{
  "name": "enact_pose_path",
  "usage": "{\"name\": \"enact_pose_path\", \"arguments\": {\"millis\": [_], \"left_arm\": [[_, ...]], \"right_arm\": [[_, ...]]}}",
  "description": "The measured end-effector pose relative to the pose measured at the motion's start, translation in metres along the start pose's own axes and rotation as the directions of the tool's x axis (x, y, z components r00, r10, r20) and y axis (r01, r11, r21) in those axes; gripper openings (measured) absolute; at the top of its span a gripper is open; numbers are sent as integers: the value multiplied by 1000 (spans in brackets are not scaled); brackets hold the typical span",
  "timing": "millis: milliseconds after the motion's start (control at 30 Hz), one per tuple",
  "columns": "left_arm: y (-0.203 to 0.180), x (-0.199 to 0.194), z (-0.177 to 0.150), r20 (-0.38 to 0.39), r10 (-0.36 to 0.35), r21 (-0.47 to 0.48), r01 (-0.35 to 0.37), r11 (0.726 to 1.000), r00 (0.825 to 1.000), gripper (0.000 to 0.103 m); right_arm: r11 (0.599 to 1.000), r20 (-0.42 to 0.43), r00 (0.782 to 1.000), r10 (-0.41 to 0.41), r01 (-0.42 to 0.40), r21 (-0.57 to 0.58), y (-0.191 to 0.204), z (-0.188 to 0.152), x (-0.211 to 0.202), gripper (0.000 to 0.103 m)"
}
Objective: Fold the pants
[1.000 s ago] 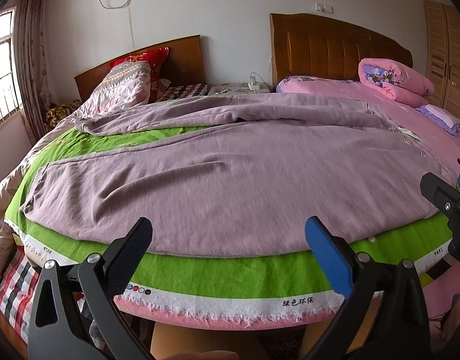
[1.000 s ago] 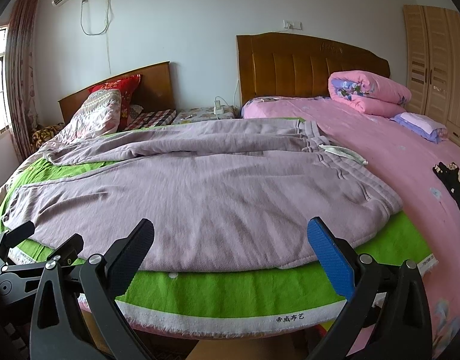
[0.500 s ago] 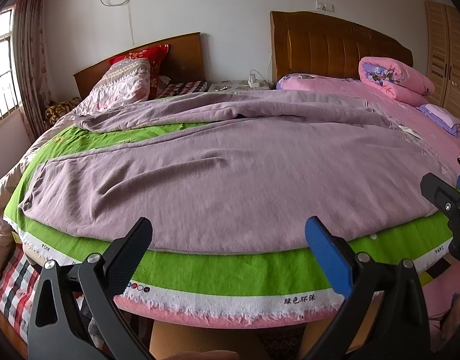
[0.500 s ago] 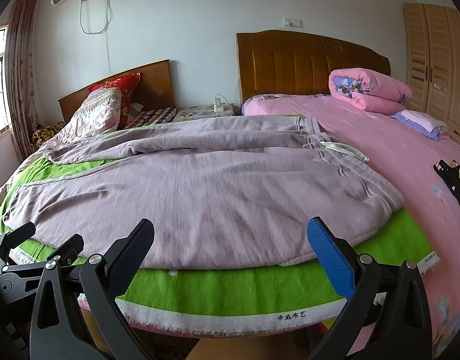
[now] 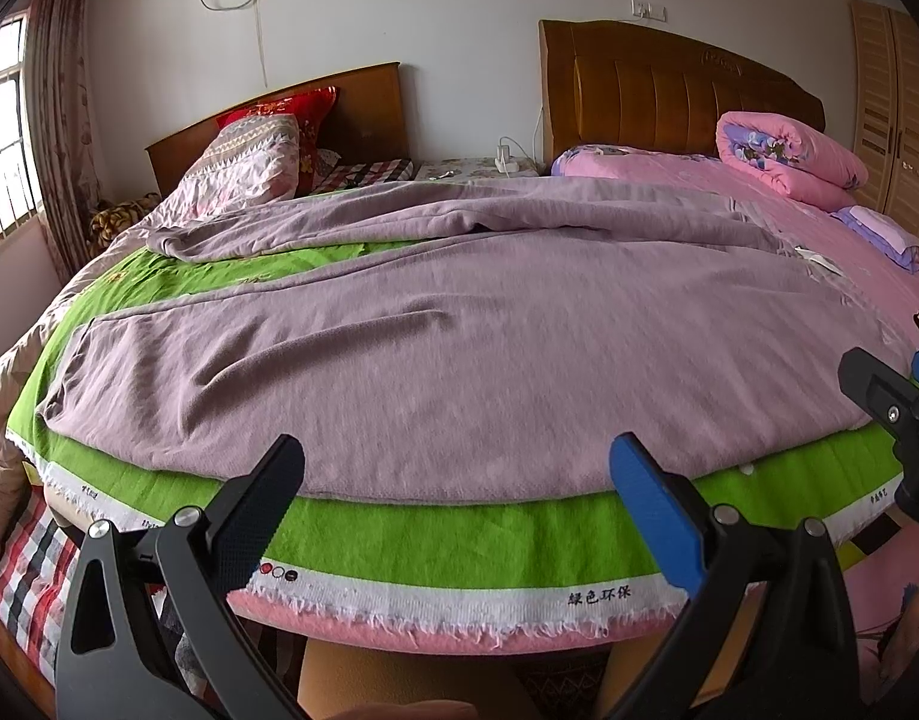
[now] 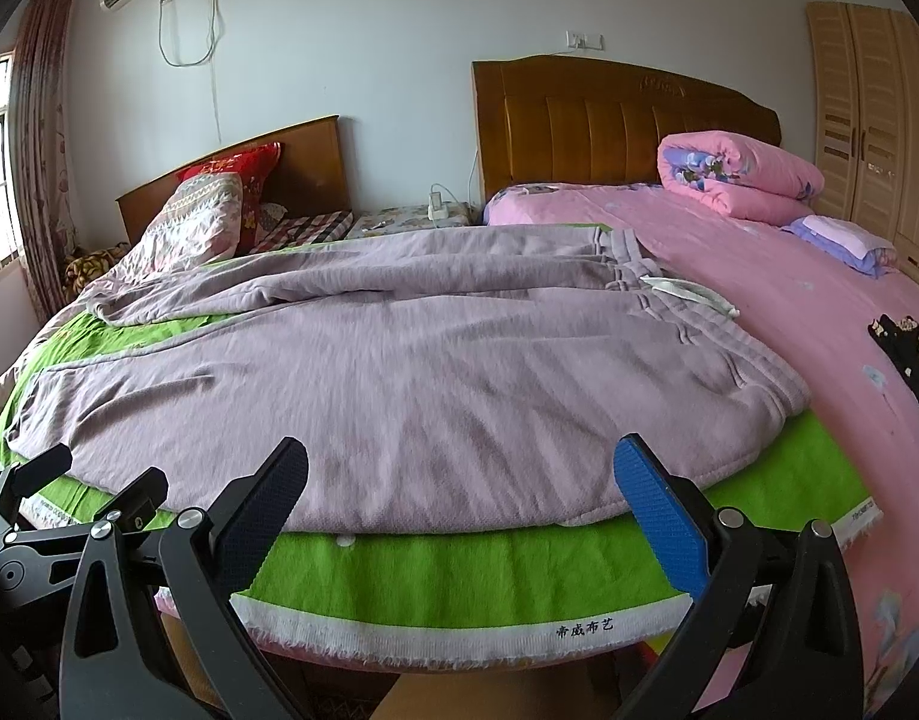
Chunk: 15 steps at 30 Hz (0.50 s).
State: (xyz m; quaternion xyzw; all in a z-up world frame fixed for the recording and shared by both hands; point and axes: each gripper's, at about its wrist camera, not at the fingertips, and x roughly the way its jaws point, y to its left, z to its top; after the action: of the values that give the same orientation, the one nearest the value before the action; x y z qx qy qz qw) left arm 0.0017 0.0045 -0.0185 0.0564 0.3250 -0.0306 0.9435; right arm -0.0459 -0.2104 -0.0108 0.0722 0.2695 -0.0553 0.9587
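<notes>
Mauve pants (image 5: pixel 459 348) lie spread on a green cloth (image 5: pixel 429 534) on the bed, waistband to the right (image 6: pixel 669 294), one leg stretched left, the other bunched behind. My left gripper (image 5: pixel 459 498) is open and empty, hovering at the near hem of the pants by the bed's front edge. My right gripper (image 6: pixel 459 498) is open and empty, just short of the near edge of the pants. The right gripper shows at the right edge of the left wrist view (image 5: pixel 903 414); the left gripper shows at the lower left of the right wrist view (image 6: pixel 63 510).
A pink bedsheet (image 6: pixel 819 312) lies to the right with a rolled pink quilt (image 6: pixel 735 180) and a small pillow (image 6: pixel 843 246). Wooden headboards (image 6: pixel 621 120), patterned pillows (image 5: pixel 249 162) and a bedside stand are behind. A wardrobe (image 6: pixel 873 120) stands at the right, a window at the left.
Both grippers have edged slightly forward toward the bed; the pants look a little larger. Both stay open and the pants have not moved.
</notes>
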Motion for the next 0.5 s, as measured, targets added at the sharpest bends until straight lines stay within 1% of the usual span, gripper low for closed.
{"name": "enact_pose_path", "arguments": {"millis": [267,333,433,500], "left_arm": [[0,2,-3,-6,-8,2,8,1000,1000,102],[2,3,-4,-12,-25,1,25,1000,1000,102],[7,5,-2,-27,-75,-13,75,997,997,102],[11,10,2,-51,-72,-12,72,997,996,102]], "right_arm": [[1000,-2,1000,1,-1,1,-1,-1,2,99],[1000,-2,1000,-2,2,-1,-1,-1,2,99],[1000,0,1000,-8,8,-7,-2,-3,2,99],[1000,1,1000,5,-5,-21,-3,-1,2,99]]}}
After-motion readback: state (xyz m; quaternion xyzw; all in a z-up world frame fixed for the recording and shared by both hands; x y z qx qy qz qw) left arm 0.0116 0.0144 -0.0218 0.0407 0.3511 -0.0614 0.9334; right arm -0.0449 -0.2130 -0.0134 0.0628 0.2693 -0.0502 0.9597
